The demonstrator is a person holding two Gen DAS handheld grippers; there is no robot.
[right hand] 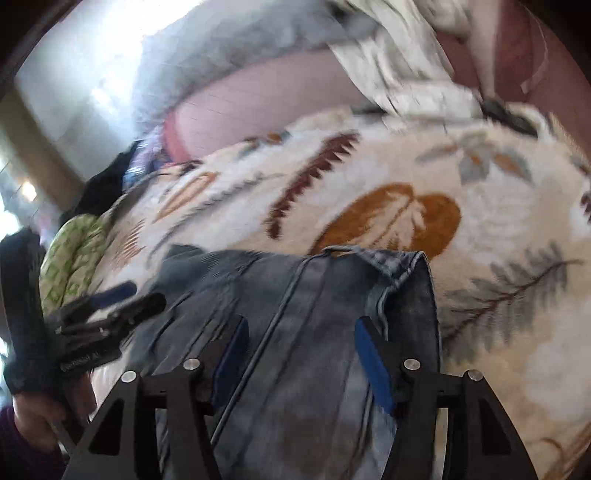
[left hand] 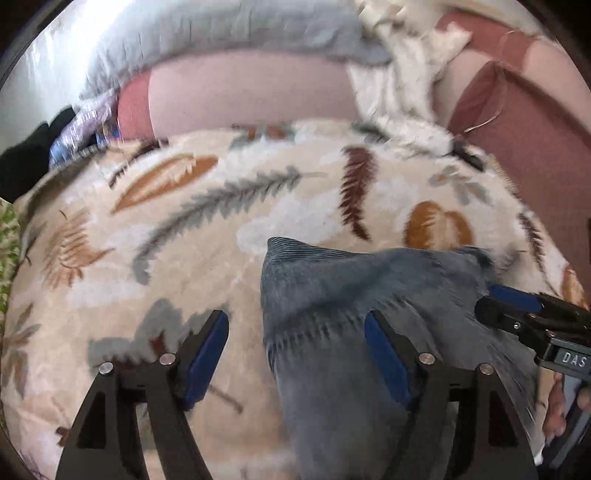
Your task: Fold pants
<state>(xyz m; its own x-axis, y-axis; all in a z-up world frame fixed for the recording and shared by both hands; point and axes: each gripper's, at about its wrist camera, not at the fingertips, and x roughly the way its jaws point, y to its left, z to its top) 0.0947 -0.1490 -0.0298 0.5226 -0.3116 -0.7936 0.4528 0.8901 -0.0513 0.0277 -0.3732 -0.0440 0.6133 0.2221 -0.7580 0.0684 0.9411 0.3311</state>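
Blue denim pants (left hand: 351,295) lie folded on a cream blanket with a leaf print (left hand: 184,221). In the left wrist view my left gripper (left hand: 295,354) is open above the pants' left edge, one finger over the blanket, the other over the denim. My right gripper (left hand: 517,306) shows at the right edge, over the pants. In the right wrist view my right gripper (right hand: 299,358) is open above the pants (right hand: 314,314), near the waistband (right hand: 399,266). My left gripper (right hand: 122,299) shows at the left, open.
A pink cushion (left hand: 251,92) and grey cloth (left hand: 221,33) lie behind the blanket. White crumpled fabric (left hand: 399,81) is at the back right. A green patterned cloth (right hand: 70,254) and dark clothes (right hand: 107,184) lie at the blanket's left edge.
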